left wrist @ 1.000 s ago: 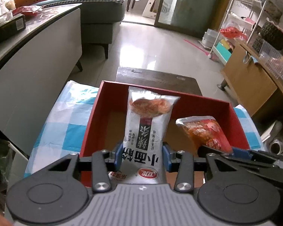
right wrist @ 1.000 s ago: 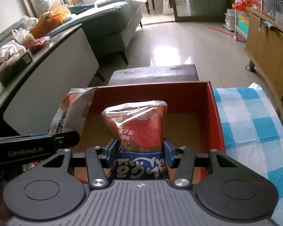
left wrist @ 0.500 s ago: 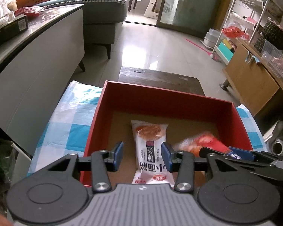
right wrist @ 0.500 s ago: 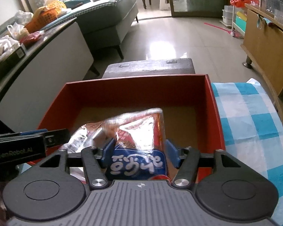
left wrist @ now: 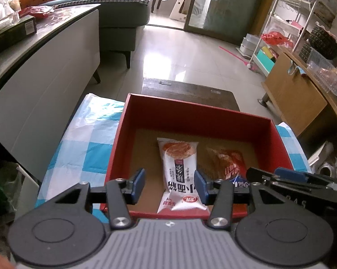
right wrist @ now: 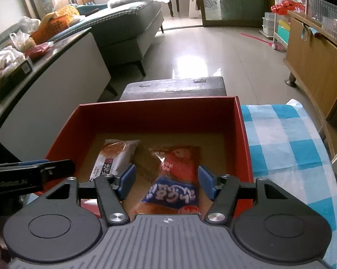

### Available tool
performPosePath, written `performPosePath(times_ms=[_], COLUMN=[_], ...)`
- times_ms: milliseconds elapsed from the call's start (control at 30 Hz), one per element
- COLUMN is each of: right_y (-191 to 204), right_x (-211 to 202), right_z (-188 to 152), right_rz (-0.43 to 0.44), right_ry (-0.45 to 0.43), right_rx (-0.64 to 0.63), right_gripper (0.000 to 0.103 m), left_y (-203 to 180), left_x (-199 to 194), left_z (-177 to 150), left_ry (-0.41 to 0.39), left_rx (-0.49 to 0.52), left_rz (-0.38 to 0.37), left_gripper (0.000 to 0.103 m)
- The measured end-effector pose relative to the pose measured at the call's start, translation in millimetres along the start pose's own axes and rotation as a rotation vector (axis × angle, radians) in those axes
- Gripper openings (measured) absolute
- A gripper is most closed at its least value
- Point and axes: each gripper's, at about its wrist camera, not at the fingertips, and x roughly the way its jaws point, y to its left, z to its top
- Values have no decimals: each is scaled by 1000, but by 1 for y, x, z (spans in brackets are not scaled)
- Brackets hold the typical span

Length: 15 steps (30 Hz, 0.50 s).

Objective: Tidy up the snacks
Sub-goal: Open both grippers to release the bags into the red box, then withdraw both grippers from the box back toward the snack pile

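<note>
Both tongs (left wrist: 169, 185) (right wrist: 166, 182) tilted over box (left wrist: 190, 116)

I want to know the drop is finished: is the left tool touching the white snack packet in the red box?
Apart. In the left wrist view the opening left tool hangs above the white snack packet, which lies flat on the red box floor, clear of both pads.

Red box (left wrist: 197, 116), white packet (left wrist: 179, 170) (orange-and-blue packet (right wrist: 175, 179) beside), blue-checked cloth (right wrist: 280, 139).
</note>
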Motion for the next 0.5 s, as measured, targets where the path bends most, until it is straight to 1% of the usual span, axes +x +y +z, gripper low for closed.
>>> performPosePath(times_ms=[167,333,500], right_y=[0,9,20], right_x=[-2,-12,-24], right_z=[-3,-8,-15], right_rz=[1,29,59], right_ry=[3,3,5], right_rx=[-4,-28,-55], right_gripper=[69,70,71], left_y=[7,18,32], left_x=[-10,-24,-33], left_z=[-9,-20,-34], left_ry=[13,22,43], left_rx=[3,2,-22], left_rz=[-4,-2,10], left_gripper=[43,44,47])
